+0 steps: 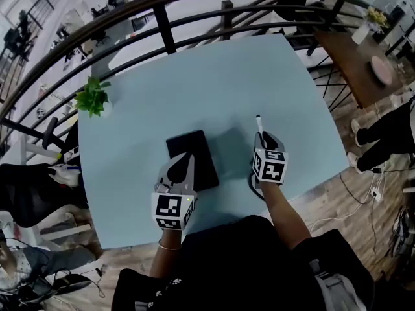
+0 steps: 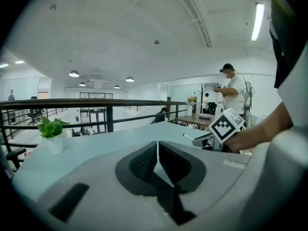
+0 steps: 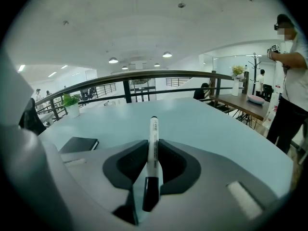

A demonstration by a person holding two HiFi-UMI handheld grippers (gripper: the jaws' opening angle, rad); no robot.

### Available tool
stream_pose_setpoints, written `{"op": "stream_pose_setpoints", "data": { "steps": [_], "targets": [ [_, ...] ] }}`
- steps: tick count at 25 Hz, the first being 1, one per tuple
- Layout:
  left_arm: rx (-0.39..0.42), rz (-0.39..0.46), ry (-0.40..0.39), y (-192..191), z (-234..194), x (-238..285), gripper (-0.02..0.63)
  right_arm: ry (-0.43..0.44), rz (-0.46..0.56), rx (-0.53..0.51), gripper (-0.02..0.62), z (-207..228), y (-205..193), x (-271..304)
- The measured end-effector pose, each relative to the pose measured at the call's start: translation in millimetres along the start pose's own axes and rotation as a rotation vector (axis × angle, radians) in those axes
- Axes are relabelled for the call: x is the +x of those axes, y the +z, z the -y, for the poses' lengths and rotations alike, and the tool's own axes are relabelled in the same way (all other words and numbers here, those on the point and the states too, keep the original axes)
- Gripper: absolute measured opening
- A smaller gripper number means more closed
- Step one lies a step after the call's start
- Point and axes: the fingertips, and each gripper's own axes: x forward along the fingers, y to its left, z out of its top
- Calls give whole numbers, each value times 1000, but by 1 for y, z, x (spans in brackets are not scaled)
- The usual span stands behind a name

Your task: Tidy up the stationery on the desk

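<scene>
Right gripper view: the right gripper point(image 3: 153, 142) has its jaws clamped on a marker point(image 3: 153, 129). The marker's black end sits deep between the jaws, and its white barrel runs straight out past the jaw tips, above the pale blue tabletop point(image 3: 202, 124). Left of these jaws and a little ahead, a black notebook point(image 3: 78, 144) lies flat on the tabletop.

In the left gripper view, the left gripper point(image 2: 158, 143) has its jaws pressed together with nothing between them. The right gripper point(image 2: 219, 134) shows off to their right, with the marker point(image 2: 188, 137) poking from it.

From the head view, the left gripper point(image 1: 183, 161) has its jaws over the near part of the notebook point(image 1: 198, 149); whether they touch it I cannot tell. The right gripper point(image 1: 262, 136) is just right of the notebook, and the marker point(image 1: 259, 125) points away from the person.

Far ahead and left of both jaws, a small potted plant point(image 1: 93, 99) stands near the tabletop's edge. A dark railing point(image 1: 162, 24) curves beyond it.
</scene>
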Motion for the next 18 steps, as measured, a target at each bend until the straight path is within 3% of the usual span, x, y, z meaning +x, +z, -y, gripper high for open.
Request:
{"op": "stream_pose_setpoints", "data": {
  "steps": [9, 18],
  "targets": [
    [9, -7, -12, -9, 30, -9, 5, 73, -1, -13, 80, -14, -21, -37],
    [-3, -16, 38, -20, 34, -27, 5, 146, 7, -40, 80, -36, -28, -58]
  ]
}}
